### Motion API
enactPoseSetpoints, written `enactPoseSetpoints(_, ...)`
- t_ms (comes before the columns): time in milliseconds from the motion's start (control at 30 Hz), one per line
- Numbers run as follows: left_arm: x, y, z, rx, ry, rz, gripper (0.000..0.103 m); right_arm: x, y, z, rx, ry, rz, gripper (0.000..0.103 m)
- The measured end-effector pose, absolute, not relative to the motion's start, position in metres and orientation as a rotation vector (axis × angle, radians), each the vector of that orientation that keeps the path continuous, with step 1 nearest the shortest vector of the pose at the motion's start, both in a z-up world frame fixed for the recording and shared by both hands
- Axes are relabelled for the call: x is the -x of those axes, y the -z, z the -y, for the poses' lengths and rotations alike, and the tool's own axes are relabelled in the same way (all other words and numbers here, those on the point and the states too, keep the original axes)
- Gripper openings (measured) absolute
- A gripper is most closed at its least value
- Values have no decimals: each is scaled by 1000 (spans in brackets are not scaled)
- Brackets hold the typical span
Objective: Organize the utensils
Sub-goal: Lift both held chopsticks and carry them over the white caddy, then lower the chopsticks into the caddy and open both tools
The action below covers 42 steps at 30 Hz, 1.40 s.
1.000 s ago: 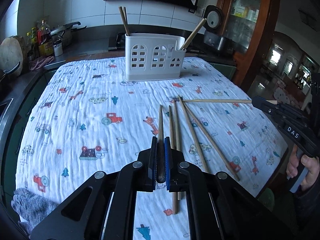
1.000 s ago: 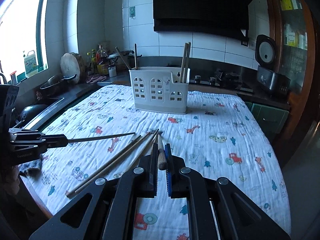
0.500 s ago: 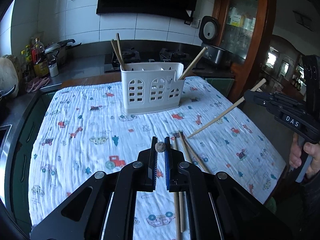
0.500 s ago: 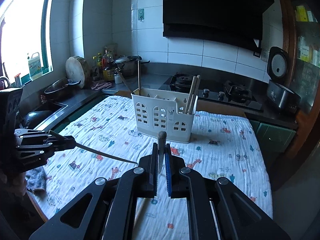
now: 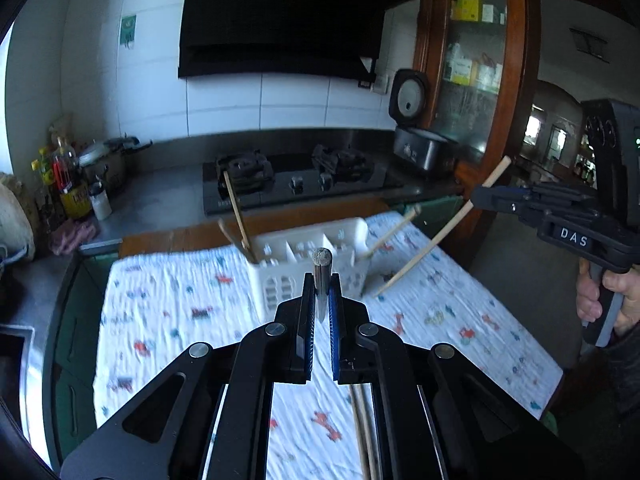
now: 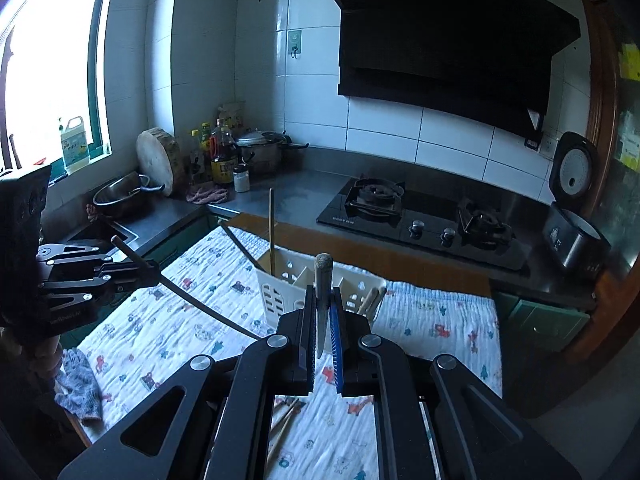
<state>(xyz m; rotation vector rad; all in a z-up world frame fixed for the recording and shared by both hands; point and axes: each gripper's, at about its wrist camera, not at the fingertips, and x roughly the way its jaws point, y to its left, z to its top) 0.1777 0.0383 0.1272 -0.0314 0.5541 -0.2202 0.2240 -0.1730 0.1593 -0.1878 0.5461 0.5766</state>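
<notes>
In the left wrist view my left gripper (image 5: 321,286) is shut on a dark chopstick (image 5: 322,258) that points blunt end up, just in front of the white slotted utensil holder (image 5: 276,280). The right gripper (image 5: 475,197) hangs at the right, shut on a pale wooden chopstick (image 5: 432,244) slanting down toward the holder. In the right wrist view the right gripper (image 6: 322,302) pinches that pale chopstick (image 6: 323,272) above the holder (image 6: 274,300). The left gripper (image 6: 154,274) is at the left with the dark chopstick (image 6: 208,308) angled down. Chopsticks (image 5: 236,212) stand in the holder.
A patterned cloth (image 5: 168,312) covers the table. Loose chopsticks (image 6: 286,416) lie on it beneath the grippers. A grey rag (image 6: 78,384) hangs at the near left edge. Behind are a gas stove (image 6: 420,216), rice cooker (image 5: 420,148), bottles (image 6: 222,152) and a pot (image 6: 260,152).
Both grippers have risen from the table, each lifting its chopstick off the cloth and tilting it steeply. Both now sit higher and closer to the holder.
</notes>
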Motion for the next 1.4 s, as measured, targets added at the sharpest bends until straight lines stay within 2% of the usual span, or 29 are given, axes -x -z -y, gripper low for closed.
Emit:
enactPoseSetpoints(167,-202,-156,-45,35,193,-512,5,-251,-182,170,165,-567,-527,7)
enactPoseSetpoints(333,-236,-161,-49,30,148,-516,5,-277,-188,161,155,-537,-515,7)
enactPoseSetpoints(767,-297,-110,-68,83,127,-664,5,-332,-146,142,195,-482,-592,7)
enactPoseSetpoints(1167,-312,-78,-74,107,123,-738,6,-348,-103,132,216,-482,-706,7)
enactPoseSetpoints(1400,-315,-73,-74,119,121,-746,6,-347,-98,131,216,-484,-710,9)
